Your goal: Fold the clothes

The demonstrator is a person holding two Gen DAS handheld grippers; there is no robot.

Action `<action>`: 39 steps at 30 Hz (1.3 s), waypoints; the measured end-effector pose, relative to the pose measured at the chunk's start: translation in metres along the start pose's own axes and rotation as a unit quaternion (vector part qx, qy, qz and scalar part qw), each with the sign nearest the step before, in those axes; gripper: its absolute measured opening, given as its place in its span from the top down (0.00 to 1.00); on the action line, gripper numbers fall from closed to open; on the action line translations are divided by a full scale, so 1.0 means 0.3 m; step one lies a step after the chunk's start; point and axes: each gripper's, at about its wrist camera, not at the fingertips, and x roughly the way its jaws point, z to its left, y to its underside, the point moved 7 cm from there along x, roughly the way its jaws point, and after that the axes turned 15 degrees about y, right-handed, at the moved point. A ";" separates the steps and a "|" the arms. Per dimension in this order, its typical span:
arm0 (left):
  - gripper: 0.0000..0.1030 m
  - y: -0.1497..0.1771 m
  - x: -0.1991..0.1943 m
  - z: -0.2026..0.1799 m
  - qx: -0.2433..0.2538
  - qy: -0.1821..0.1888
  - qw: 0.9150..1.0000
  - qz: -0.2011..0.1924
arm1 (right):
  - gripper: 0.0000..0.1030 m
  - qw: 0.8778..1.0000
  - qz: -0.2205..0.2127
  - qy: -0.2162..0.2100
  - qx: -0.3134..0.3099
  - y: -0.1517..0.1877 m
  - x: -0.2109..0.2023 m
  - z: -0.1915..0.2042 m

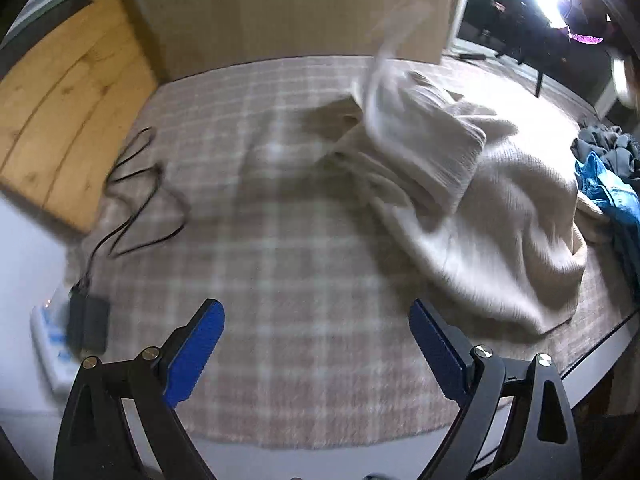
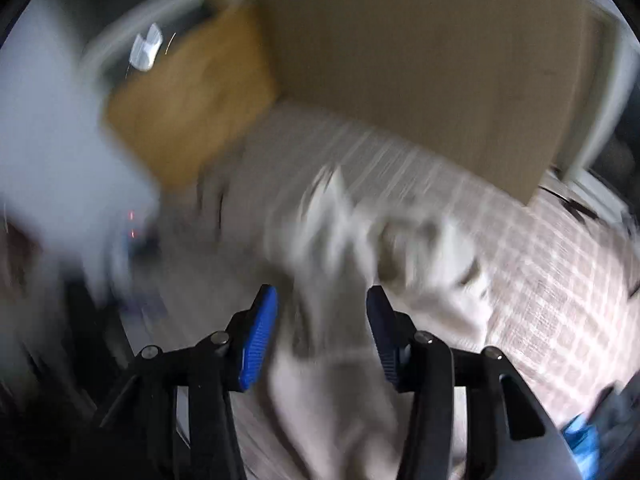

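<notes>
A cream knitted sweater (image 1: 472, 200) lies crumpled on a pink-and-white checked blanket (image 1: 256, 240), to the right of centre in the left wrist view, one part blurred and raised at the back. My left gripper (image 1: 316, 320) is open and empty above the blanket, left of and nearer than the sweater. In the right wrist view, which is heavily blurred, the sweater (image 2: 352, 248) lies just beyond my right gripper (image 2: 322, 304). The right gripper is open, with cream cloth showing between and below its blue fingers (image 2: 260, 336).
A black cable (image 1: 132, 200) and a black adapter on a white power strip (image 1: 52, 344) lie at the blanket's left. A wooden board (image 1: 72, 120) and a large cardboard sheet (image 1: 296, 8) stand behind. Blue and grey clothes (image 1: 608, 176) are piled at the right edge.
</notes>
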 end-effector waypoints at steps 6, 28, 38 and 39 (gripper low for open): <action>0.09 0.137 -0.137 0.115 -0.062 -0.031 0.997 -0.030 | 0.55 0.983 0.117 0.029 -0.140 0.318 0.285 0.276; 0.09 0.074 -0.233 -0.236 0.036 0.071 0.991 -0.110 | 1.00 0.930 -0.323 -0.087 0.152 -0.406 -0.835 -0.142; 0.09 0.058 -0.260 -0.366 0.097 0.068 0.985 -0.124 | 0.50 0.984 -0.098 0.150 0.005 -0.280 -0.509 -0.193; 0.09 0.076 -0.258 -0.351 0.085 0.064 0.987 -0.121 | 0.47 0.986 -0.067 0.154 -0.011 -0.216 -0.403 -0.200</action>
